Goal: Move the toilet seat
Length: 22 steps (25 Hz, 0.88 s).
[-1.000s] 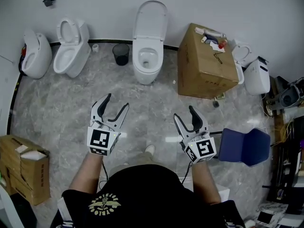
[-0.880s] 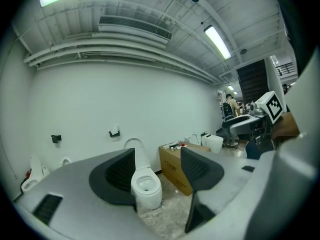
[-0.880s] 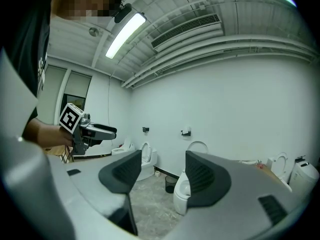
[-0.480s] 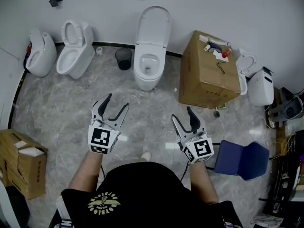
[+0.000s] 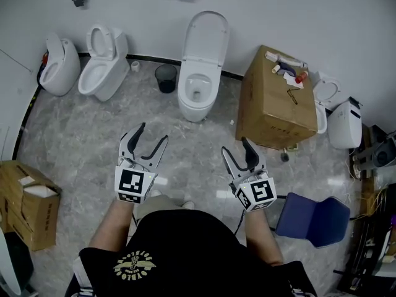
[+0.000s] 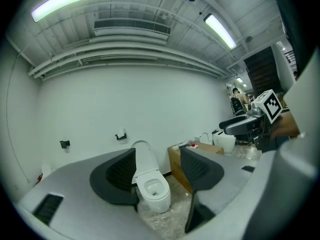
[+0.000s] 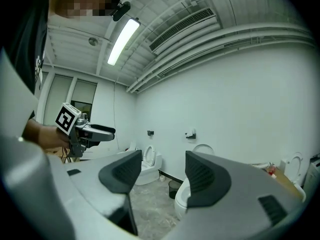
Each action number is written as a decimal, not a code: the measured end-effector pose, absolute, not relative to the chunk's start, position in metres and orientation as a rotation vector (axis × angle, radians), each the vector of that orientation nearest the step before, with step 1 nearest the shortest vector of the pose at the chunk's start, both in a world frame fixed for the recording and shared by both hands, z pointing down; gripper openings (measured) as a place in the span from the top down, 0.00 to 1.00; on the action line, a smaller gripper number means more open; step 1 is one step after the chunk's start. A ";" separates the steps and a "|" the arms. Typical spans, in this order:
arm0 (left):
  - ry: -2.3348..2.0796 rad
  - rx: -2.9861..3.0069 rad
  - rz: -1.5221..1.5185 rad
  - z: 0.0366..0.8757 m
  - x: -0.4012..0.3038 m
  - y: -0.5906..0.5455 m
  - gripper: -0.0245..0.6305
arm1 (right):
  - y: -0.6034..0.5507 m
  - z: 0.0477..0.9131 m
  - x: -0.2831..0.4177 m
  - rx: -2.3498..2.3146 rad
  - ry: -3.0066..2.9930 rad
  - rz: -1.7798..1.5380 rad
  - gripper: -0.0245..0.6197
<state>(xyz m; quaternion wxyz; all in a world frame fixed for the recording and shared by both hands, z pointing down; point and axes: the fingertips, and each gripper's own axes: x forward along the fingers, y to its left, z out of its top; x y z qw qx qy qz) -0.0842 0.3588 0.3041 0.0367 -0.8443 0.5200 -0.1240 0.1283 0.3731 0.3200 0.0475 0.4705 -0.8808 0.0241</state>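
A white toilet (image 5: 198, 94) stands against the far wall, its lid (image 5: 208, 37) raised and its seat ring lying on the bowl. Both grippers hang in the air well short of it, over the marble floor. My left gripper (image 5: 153, 135) is open with nothing between its jaws. So is my right gripper (image 5: 236, 146). In the left gripper view the toilet (image 6: 153, 194) shows through the open left gripper (image 6: 157, 173), with the right gripper (image 6: 245, 126) off to the side. In the right gripper view the right gripper (image 7: 160, 171) is open and its right jaw hides most of the toilet (image 7: 181, 198).
A big cardboard box (image 5: 275, 104) with small bottles on top stands right of the toilet, a black bin (image 5: 166, 78) left of it. Two more toilets (image 5: 104, 62) line the left wall, another (image 5: 337, 113) is at the right. A blue chair (image 5: 312, 212) and cardboard boxes (image 5: 28, 206) flank me.
The toilets and box have slid down and right in the head view as the person came a little closer. Both grippers stay open at about the same height.
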 end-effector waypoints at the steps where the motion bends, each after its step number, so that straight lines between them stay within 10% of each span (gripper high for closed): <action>1: 1.606 -2.587 -0.388 0.305 -0.086 0.360 0.53 | 0.372 0.320 0.129 1.434 -2.688 0.076 0.55; 22: 1.551 -2.609 -0.380 0.315 -0.077 0.278 0.53 | 0.301 0.330 0.142 1.481 -2.627 0.074 0.55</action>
